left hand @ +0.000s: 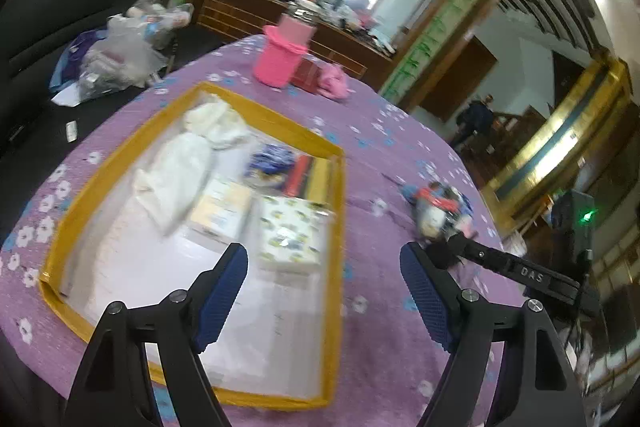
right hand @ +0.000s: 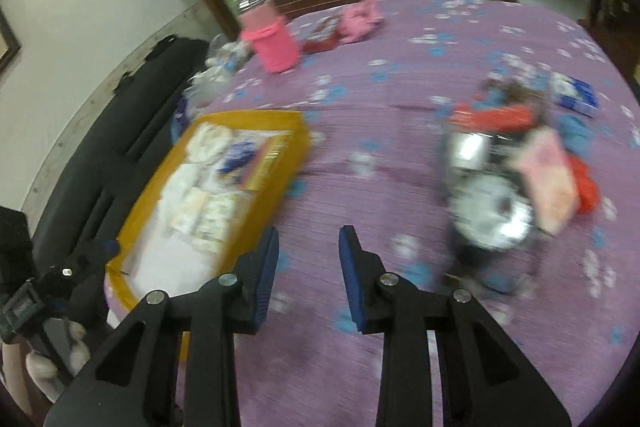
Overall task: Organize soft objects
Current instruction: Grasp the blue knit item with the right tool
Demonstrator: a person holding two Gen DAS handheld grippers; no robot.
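Observation:
A yellow-rimmed box point(left hand: 339, 187) on the purple flowered cloth holds white soft bundles point(left hand: 176, 179), a blue-patterned item and flat printed packets. My left gripper point(left hand: 322, 251) hangs open over the box's near right corner, with nothing between its blue pads. To its right lies a blurred pile of soft things point(left hand: 438, 211), and a black finger point(left hand: 520, 269) of my right gripper reaches toward it. In the right wrist view the right gripper point(right hand: 310, 231) is narrowly open and empty above bare cloth, with the box point(right hand: 294, 147) to its left and the pile point(right hand: 504, 179) of red, pink and silvery items to its right.
A pink cup point(left hand: 280, 55), a small red box point(left hand: 306, 73) and a pink soft item point(left hand: 334, 83) stand at the table's far side. A blue-and-white packet point(right hand: 576, 95) lies beyond the pile. A dark sofa with plastic bags point(left hand: 120, 55) runs along the left.

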